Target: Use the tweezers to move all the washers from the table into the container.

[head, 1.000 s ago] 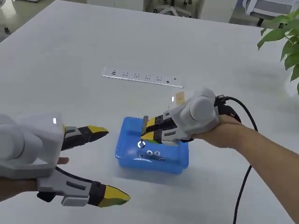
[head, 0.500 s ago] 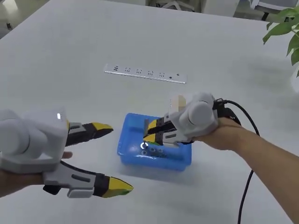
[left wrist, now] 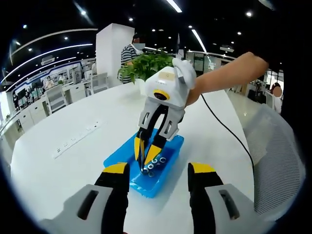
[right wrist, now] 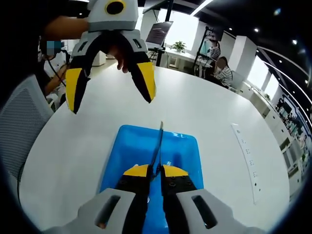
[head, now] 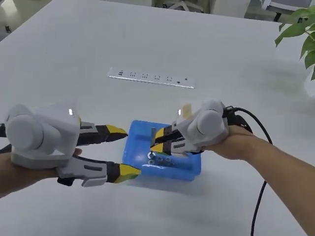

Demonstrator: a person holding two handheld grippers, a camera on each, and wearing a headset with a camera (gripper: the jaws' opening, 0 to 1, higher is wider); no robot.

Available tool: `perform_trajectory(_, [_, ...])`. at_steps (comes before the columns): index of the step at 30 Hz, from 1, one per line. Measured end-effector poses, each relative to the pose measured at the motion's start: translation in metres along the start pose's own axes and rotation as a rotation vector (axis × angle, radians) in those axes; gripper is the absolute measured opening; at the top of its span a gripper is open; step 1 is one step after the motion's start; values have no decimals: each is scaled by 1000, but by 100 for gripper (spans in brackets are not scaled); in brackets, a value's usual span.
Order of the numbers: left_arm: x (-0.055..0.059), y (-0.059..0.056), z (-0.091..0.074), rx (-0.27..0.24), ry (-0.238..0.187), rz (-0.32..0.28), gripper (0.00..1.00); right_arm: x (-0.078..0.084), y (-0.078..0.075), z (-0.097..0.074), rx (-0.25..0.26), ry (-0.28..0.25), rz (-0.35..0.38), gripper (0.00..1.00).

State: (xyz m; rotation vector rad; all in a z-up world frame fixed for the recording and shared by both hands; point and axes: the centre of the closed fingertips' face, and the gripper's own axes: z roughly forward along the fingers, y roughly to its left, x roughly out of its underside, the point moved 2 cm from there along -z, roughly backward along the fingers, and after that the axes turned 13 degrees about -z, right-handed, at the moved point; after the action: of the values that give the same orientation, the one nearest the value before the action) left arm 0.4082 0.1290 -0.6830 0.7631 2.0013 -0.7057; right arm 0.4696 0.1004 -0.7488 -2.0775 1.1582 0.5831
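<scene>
Right claw [head: 156,143], clamped on the tweezers [right wrist: 158,141], poises their tips inside the blue container [head: 192,164], perhaps holding a washer. Release low, beside the washers [head: 158,158] already there. Left claw [head: 129,151] hangs open.

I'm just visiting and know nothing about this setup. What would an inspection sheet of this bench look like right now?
Surface: white table, looks clean.
Job's things: blue container near the middle, with several washers lying inside; tweezers pointing down into it.
Clutter: a power strip lying beyond the container.
Grippers: right gripper over the container, jaws closed on the tweezers; left gripper at the container's left edge, jaws wide open, holding nothing.
Cables: one black cable trailing from the right gripper along the person's arm.
Surroundings: green plant at the table's far right; mesh chair; open office with seated people.
</scene>
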Motion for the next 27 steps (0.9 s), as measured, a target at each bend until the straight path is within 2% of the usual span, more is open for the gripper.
perform_trajectory(14, [-17, 16, 21, 13, 23, 92, 28, 0, 0, 0, -4, 5, -16, 10])
perform_trajectory(19, [-23, 16, 30, 29, 23, 123, 23, -1, 1, 0, -6, 5, -21, 10])
perform_trajectory(27, [-26, 16, 37, 47, 31, 161, 13, -1, 1, 1, -12, 4, -37, 10])
